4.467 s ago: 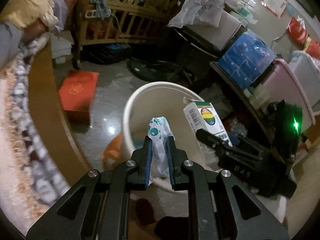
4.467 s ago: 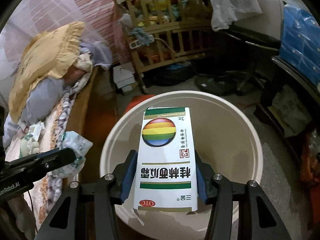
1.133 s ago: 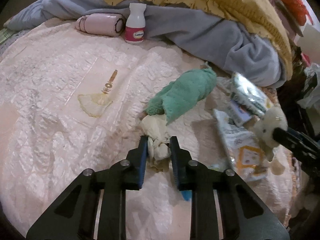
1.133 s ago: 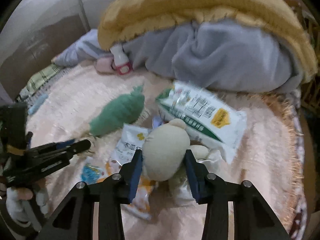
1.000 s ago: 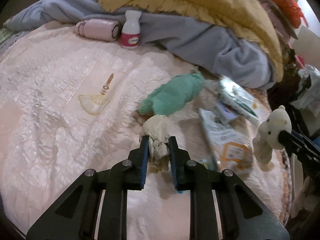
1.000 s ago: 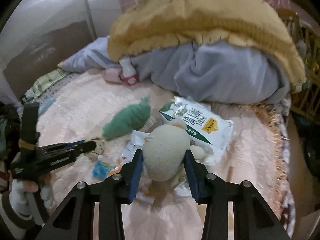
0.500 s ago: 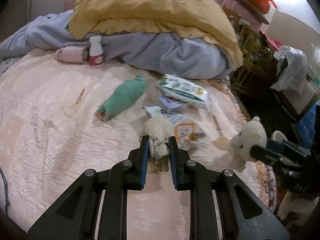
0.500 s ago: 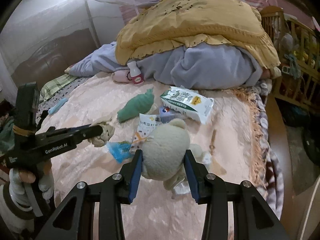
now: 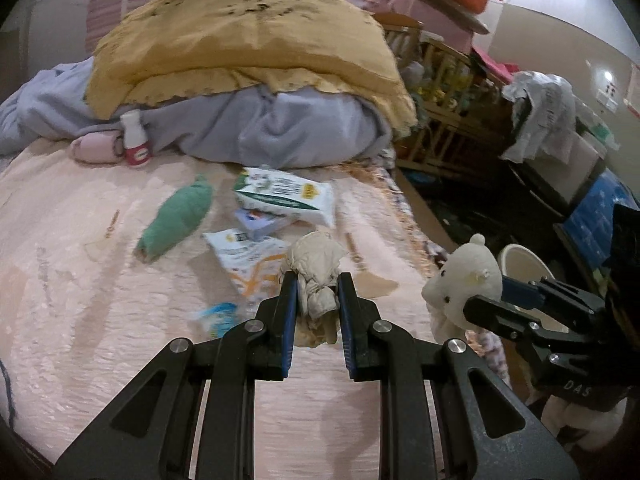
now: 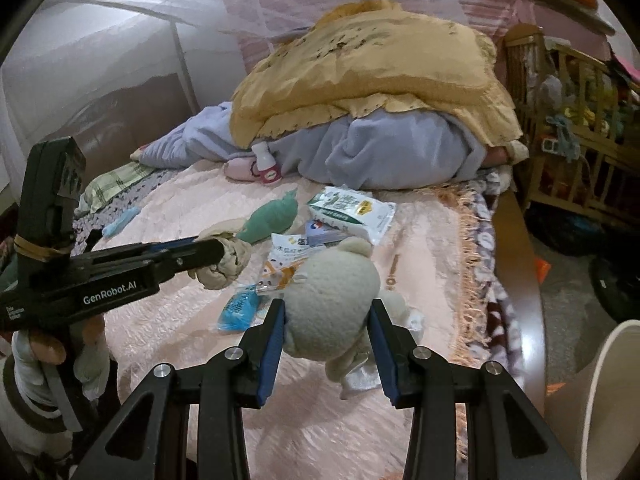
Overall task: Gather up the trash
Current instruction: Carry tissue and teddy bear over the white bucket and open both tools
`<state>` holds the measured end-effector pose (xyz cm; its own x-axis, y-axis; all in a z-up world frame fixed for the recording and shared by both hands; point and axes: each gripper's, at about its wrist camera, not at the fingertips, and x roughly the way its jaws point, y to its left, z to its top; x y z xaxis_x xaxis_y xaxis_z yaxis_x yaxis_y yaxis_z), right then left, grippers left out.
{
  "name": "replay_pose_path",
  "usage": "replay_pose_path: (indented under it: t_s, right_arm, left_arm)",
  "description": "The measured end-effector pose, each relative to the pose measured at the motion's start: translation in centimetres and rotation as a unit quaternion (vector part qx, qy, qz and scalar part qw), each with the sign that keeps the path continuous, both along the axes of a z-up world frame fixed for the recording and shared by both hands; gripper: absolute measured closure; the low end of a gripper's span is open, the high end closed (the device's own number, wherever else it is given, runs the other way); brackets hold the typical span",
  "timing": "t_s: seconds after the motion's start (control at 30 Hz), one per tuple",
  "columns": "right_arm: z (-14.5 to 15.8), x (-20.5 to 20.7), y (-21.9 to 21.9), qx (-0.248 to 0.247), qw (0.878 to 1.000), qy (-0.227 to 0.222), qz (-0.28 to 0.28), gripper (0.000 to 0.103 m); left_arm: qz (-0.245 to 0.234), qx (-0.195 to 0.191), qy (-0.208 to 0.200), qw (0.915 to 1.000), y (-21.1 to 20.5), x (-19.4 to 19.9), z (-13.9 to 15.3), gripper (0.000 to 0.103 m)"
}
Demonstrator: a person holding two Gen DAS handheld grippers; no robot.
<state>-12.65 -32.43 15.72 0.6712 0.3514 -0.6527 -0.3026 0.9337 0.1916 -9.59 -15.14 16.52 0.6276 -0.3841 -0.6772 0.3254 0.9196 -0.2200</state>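
Observation:
My left gripper (image 9: 317, 294) is shut on a crumpled beige wad of tissue (image 9: 316, 264) and holds it above the pink bedspread; it also shows in the right wrist view (image 10: 226, 258). My right gripper (image 10: 327, 320) is shut on a cream plush bear (image 10: 330, 300), also seen at the right of the left wrist view (image 9: 464, 280). A white trash bucket (image 9: 520, 264) stands on the floor beside the bed, its rim at the lower right in the right wrist view (image 10: 608, 392). Loose wrappers lie on the bed: a green-and-white bag (image 9: 286, 196), a white-and-orange packet (image 9: 248, 258), a blue wrapper (image 10: 240, 308).
A green cloth roll (image 9: 176, 220), a small white bottle (image 9: 134, 142) and a pink roll (image 9: 94, 148) lie on the bed before heaped grey and yellow blankets (image 9: 248, 60). A wooden crib (image 10: 572, 120) stands past the bed's right edge.
Both grippers have lifted and pulled back from the bed toward its right edge, each still holding its object. The bucket has come into view.

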Motion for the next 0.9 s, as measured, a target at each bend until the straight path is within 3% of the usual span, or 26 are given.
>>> replay_pose_path:
  t_s: [0.47, 0.9]
  right_arm:
    - [0.6, -2.7, -7.5, -0.004, 0.998, -0.006, -0.062, 0.063]
    - [0.4, -5.4, -17.3, -0.016, 0.987, 0.002, -0.157, 0.063]
  left_arm:
    - [-0.079, 0.000, 0.004, 0.9968, -9.3, -0.7, 0.0, 0.086]
    - [-0.150, -0.012, 0.018, 0.9885, -18.2, -0.8, -0.6, 0.086]
